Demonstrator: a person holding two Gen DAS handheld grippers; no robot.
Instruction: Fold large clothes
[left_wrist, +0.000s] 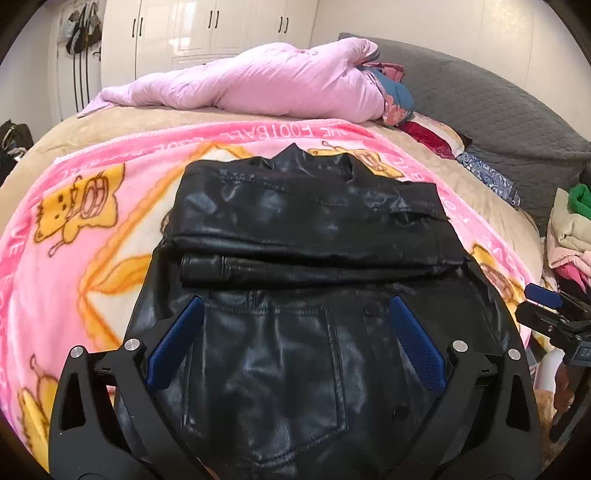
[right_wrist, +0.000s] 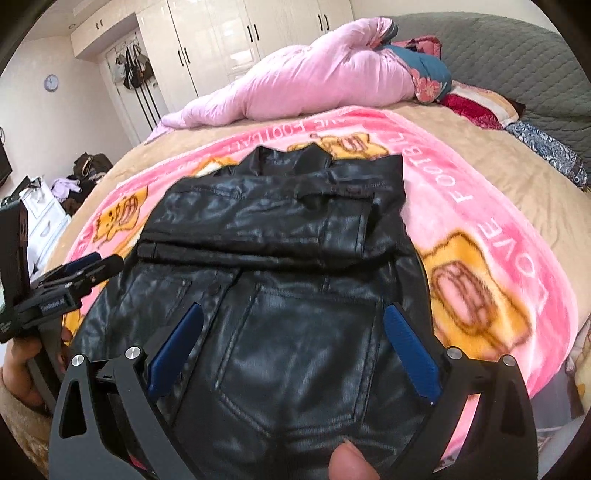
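Leather trousers (left_wrist: 295, 236), black, lie part-folded on the pink cartoon blanket (left_wrist: 74, 229) on the bed: far part doubled over into a thick band, seat with back pocket nearest the cameras. Left gripper (left_wrist: 295, 314) hangs over the near part, jaws wide, nothing between them. Right gripper (right_wrist: 291, 321) same, jaws spread wide over the pocket. Pink duvet (left_wrist: 258, 85) bundled at the far edge, well apart

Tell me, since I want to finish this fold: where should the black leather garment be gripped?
Probably the near hem of the black leather garment, one corner per gripper, coming from the near side. Its far part is already doubled over; the near panel lies flat between the open left gripper and right gripper.
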